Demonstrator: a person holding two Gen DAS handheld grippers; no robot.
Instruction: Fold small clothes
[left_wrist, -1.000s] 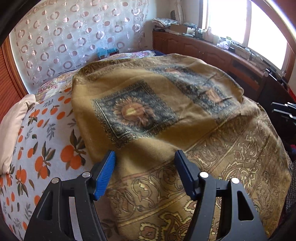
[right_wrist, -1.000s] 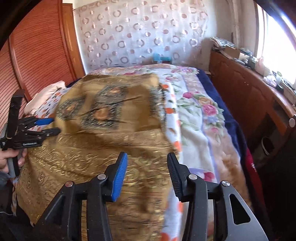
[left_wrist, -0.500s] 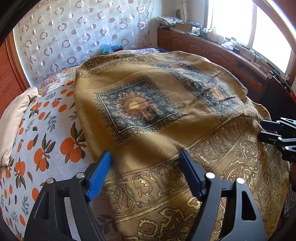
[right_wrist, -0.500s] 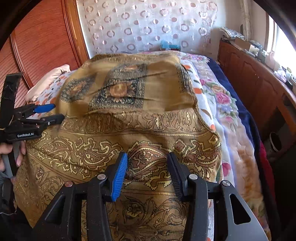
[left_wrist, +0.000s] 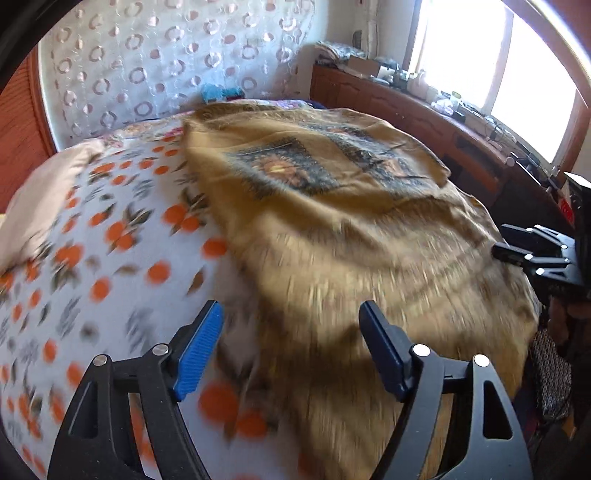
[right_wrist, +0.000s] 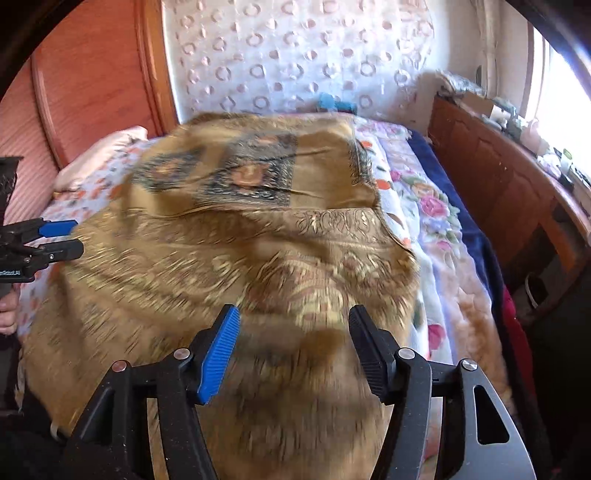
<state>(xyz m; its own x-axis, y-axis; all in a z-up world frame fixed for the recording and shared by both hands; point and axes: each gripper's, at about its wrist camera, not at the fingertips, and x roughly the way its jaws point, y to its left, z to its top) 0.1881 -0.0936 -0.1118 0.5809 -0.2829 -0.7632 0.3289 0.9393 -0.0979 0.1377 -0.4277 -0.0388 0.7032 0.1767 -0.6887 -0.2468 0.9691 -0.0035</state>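
Hovering over the ochre patterned cloth (right_wrist: 229, 280) spread on the bed, left gripper (left_wrist: 291, 347) gapes empty while right gripper (right_wrist: 293, 347) widens, empty; matched corner pinches should square the fold.

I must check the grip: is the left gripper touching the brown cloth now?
Cannot tell. In the left wrist view the left gripper is open above the brown cloth, nothing between its pads, but blur hides whether the fingertips graze it.
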